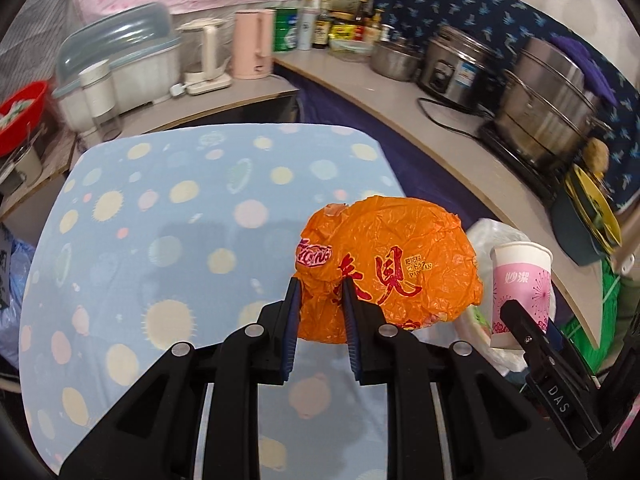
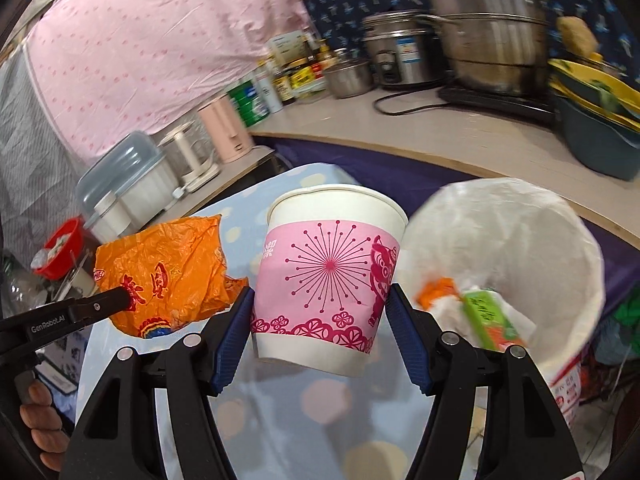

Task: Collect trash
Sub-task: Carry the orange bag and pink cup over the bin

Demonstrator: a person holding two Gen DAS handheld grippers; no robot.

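Observation:
My left gripper (image 1: 320, 286) is shut on a crumpled orange plastic wrapper (image 1: 400, 256) with red print and holds it above the blue spotted table (image 1: 160, 240). The wrapper also shows in the right wrist view (image 2: 172, 272), left of the cup. My right gripper (image 2: 320, 300) is shut on a white paper cup with a pink band (image 2: 328, 276), upright and lifted above the table. The cup shows in the left wrist view (image 1: 520, 284) to the right of the wrapper. A bin lined with a white bag (image 2: 520, 240) stands just right of the cup and holds some trash.
A counter (image 1: 360, 80) curves behind the table with steel pots (image 1: 540, 108), a rice cooker (image 1: 456, 68), bottles, a pink kettle (image 1: 252, 46) and a dish box (image 1: 120, 52). A red bowl (image 1: 20, 112) stands at the far left. A pink curtain hangs behind.

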